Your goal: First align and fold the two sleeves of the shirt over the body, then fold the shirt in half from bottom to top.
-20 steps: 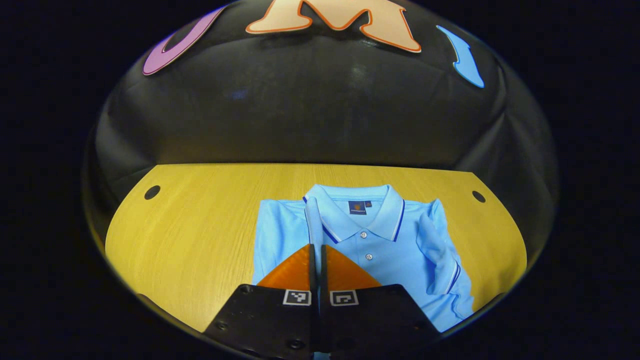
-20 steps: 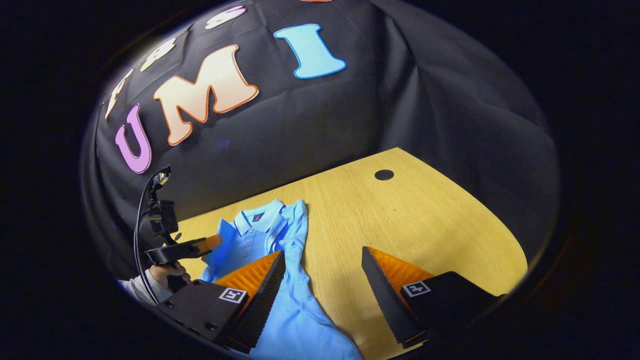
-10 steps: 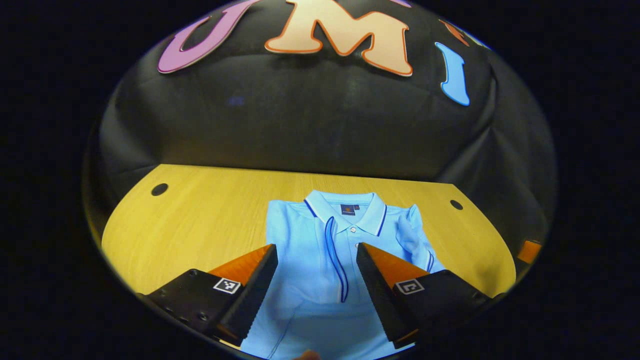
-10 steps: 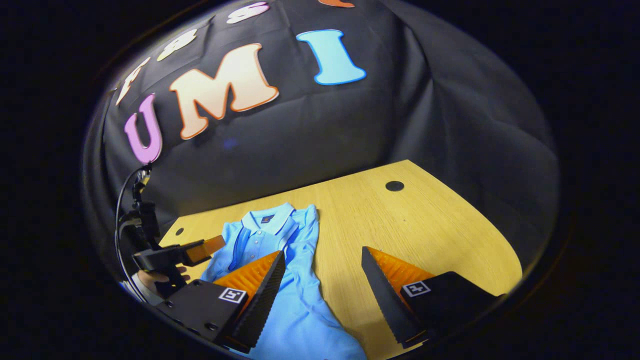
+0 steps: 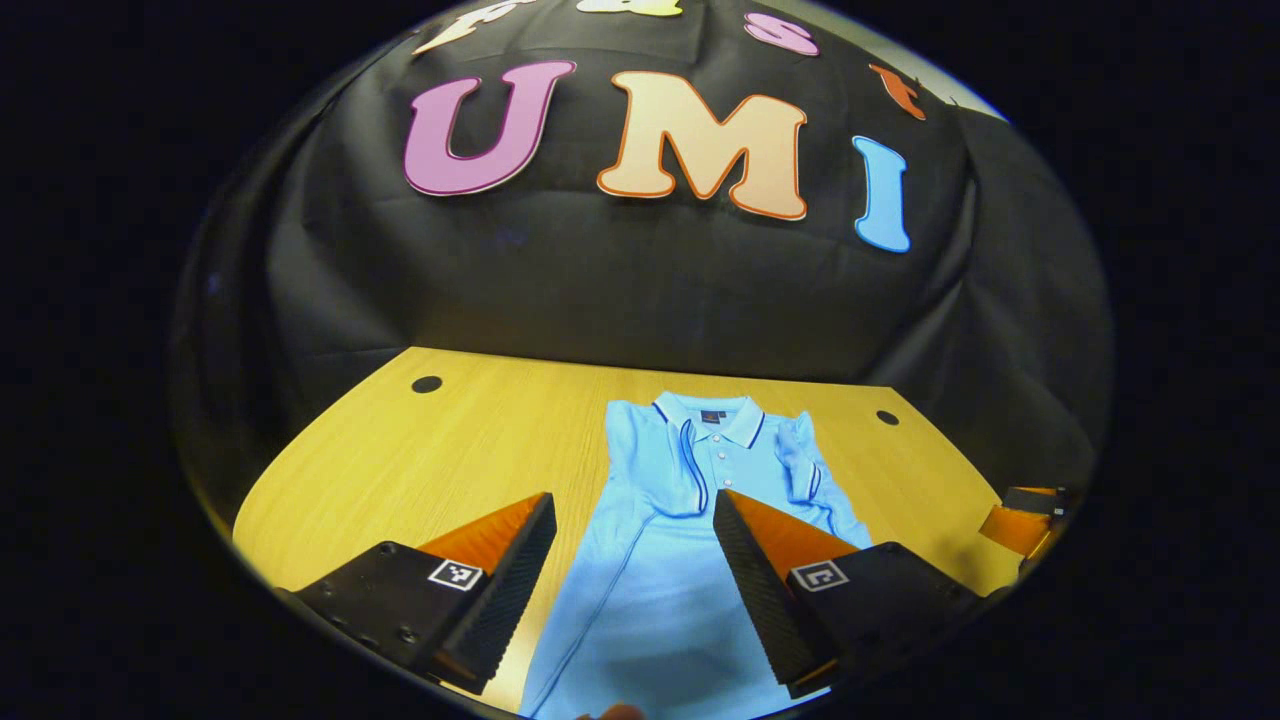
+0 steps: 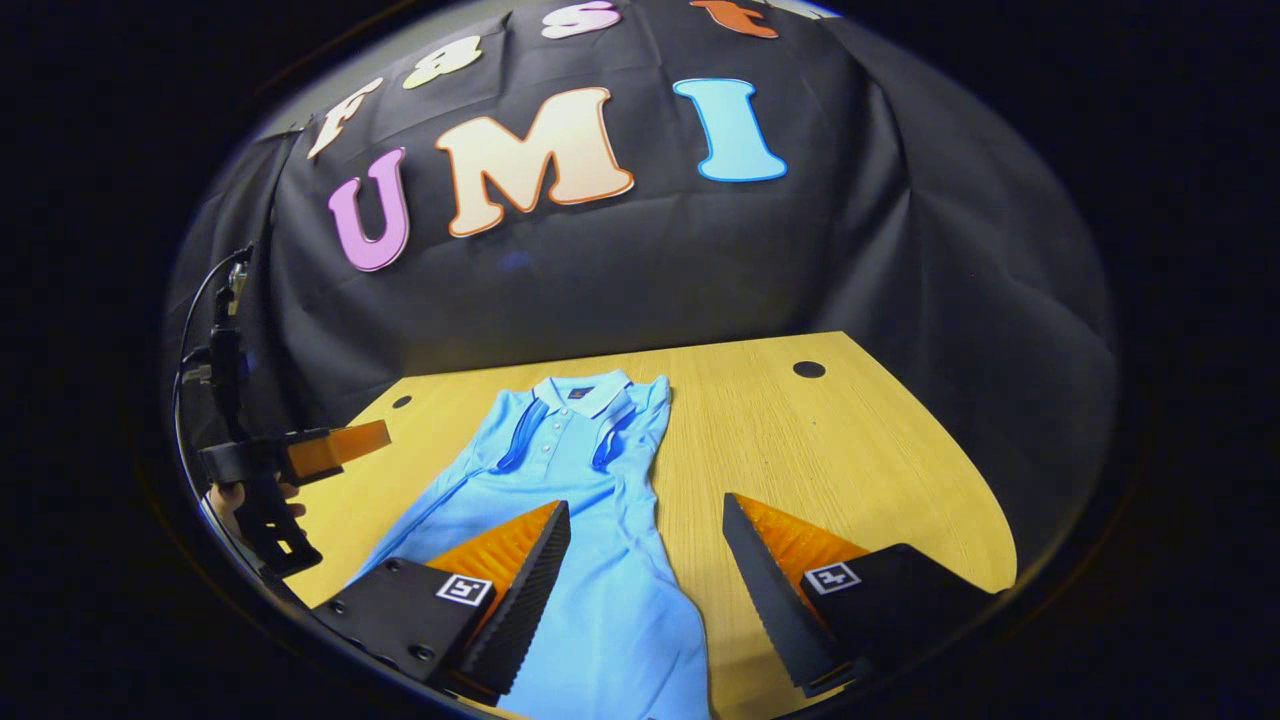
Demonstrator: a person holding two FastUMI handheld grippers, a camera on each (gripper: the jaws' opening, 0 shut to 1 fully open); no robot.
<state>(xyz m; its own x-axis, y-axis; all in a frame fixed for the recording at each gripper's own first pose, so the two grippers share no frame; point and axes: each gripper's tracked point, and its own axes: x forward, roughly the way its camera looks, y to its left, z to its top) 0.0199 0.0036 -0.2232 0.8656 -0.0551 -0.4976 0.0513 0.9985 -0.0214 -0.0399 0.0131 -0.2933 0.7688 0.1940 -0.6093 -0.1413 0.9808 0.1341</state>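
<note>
A light blue polo shirt [image 5: 660, 560] lies flat on the wooden table [image 5: 400, 470], collar at the far end. Both sleeves are folded in over the chest, the left sleeve [image 5: 680, 470] and the right sleeve [image 5: 800, 462]. My left gripper [image 5: 633, 496] is open above the shirt's lower body and holds nothing. In the right gripper view the shirt [image 6: 560, 490] runs from the collar down to the near edge. My right gripper [image 6: 646, 501] is open over the shirt's right edge and bare wood. The left gripper [image 6: 350, 442] hovers left of the shirt, held by a hand [image 6: 232, 498].
The table has small dark holes near its far corners [image 5: 427, 384] [image 5: 887, 417] [image 6: 808, 369]. Black cloth walls close in behind and beside the table. The right gripper [image 5: 1020, 520] is at the table's right edge in the left gripper view. A cable [image 6: 195, 330] rises from the left gripper.
My left gripper was shut on the left sleeve over the chest; it has opened, let the sleeve go and drawn back toward the hem. The right gripper stayed open and also drew back.
</note>
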